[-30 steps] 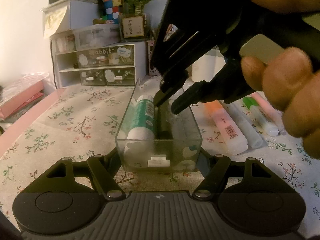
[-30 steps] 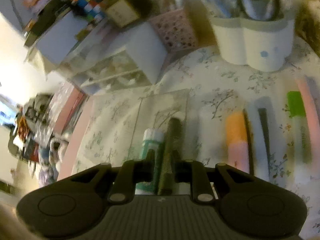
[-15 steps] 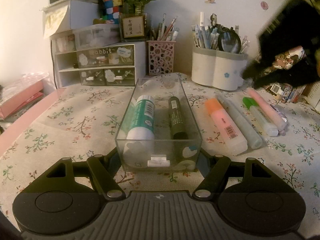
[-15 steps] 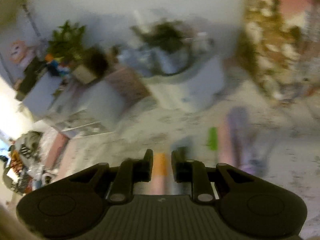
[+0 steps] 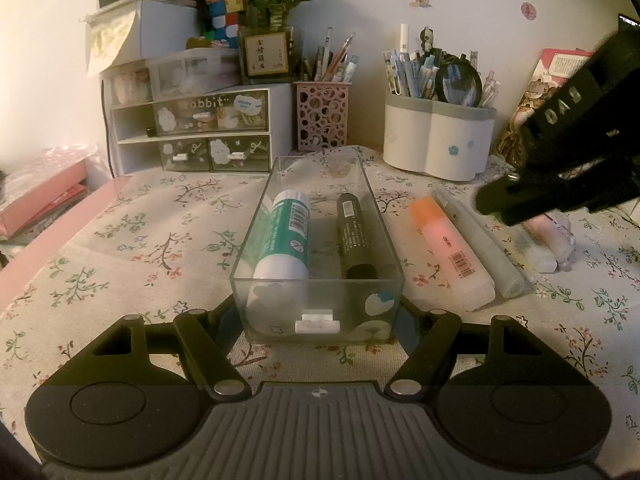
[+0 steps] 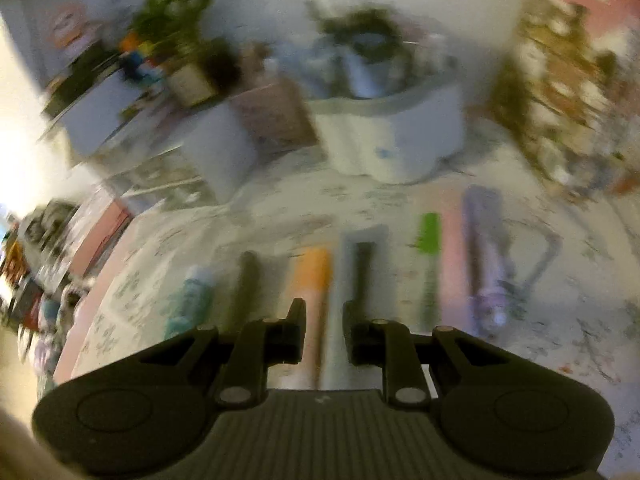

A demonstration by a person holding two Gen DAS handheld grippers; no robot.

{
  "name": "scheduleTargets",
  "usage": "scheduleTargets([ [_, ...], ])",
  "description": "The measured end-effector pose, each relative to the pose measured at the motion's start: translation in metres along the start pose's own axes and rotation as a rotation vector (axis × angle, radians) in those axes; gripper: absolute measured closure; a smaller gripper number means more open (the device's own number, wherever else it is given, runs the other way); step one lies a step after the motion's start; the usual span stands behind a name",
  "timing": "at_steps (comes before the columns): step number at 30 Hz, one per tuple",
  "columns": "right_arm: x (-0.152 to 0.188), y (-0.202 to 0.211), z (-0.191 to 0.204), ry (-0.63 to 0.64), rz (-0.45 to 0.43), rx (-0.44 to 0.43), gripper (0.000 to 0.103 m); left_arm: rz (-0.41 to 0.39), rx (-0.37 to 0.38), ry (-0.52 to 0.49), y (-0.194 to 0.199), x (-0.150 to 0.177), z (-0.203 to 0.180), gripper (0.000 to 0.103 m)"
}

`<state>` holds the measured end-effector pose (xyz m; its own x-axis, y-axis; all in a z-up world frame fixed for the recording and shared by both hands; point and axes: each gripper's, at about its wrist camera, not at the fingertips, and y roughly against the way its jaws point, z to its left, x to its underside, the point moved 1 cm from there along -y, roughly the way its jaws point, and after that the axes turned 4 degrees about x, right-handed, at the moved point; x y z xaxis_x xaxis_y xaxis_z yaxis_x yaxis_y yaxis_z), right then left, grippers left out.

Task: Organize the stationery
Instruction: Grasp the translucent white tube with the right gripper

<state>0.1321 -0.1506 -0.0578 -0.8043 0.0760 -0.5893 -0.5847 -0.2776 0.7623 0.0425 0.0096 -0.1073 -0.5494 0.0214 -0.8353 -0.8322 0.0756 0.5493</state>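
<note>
Left tongs (image 5: 318, 322): spread wide, one finger on each side of the near end of the clear tray (image 5: 256, 236), which sits between them on the floral counter (image 5: 132, 248). Contact with the tray walls cannot be confirmed.

Tray contents — a green-and-white glue stick (image 5: 286, 238) along the left wall and a black marker (image 5: 354, 236) beside it, both lying lengthwise.

Right tongs (image 6: 325, 330): parted to a narrow gap, holding nothing, raised above the row of loose pens. In the left wrist view they (image 5: 494, 204) hang over the right end of that row, covering part of it.

Loose on the counter, right of the tray: an orange highlighter (image 5: 448, 246), a clear pen (image 5: 482, 246) just beside it, then a green-capped pen (image 6: 428, 264) and a pink one (image 6: 454, 256).

Toward the far edge stand a white pen holder (image 5: 436, 146), a pink mesh cup (image 5: 322, 116) and a drawer unit (image 5: 200, 132).
</note>
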Motion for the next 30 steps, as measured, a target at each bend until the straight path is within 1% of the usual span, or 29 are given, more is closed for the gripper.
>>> scheduleTargets([
  [2,0.0,-0.005,0.014,0.05,0.003,-0.024,0.086,0.0,0.0,0.0,0.0,0.0,0.0,0.031],
  [3,0.001,-0.008,0.018,0.069,0.005,-0.011,0.086,0.0,0.0,0.0,0.0,0.0,0.0,0.031],
  [5,0.0,-0.011,0.021,0.09,0.002,0.047,0.086,0.0,0.001,0.0,0.0,0.0,0.0,0.031],
  [8,-0.003,-0.009,0.008,0.038,-0.007,0.053,0.086,-0.001,0.0,0.001,0.0,0.0,-0.001,0.031],
  [10,-0.006,-0.012,0.003,0.048,-0.003,0.088,0.086,-0.001,0.0,0.0,0.0,0.0,-0.001,0.031],
  [12,-0.008,-0.018,0.0,0.057,0.014,0.102,0.086,0.0,0.001,0.0,0.0,0.0,-0.001,0.031],
  [15,-0.006,-0.031,0.003,0.067,0.054,0.065,0.085,0.0,0.0,0.0,0.0,0.0,-0.001,0.031],
  [17,-0.004,-0.038,0.003,0.058,0.065,0.044,0.085,0.0,0.001,0.0,0.0,0.0,-0.001,0.031],
  [19,-0.003,-0.039,0.001,0.033,0.059,0.034,0.088,0.0,0.0,0.0,0.0,0.0,-0.001,0.031],
  [23,-0.001,-0.035,-0.006,-0.013,0.054,0.018,0.09,-0.001,0.0,0.0,0.0,0.0,-0.001,0.031],
  [30,-0.001,-0.028,-0.019,-0.132,0.041,-0.034,0.092,-0.001,0.0,0.0,0.0,0.0,-0.001,0.031],
])
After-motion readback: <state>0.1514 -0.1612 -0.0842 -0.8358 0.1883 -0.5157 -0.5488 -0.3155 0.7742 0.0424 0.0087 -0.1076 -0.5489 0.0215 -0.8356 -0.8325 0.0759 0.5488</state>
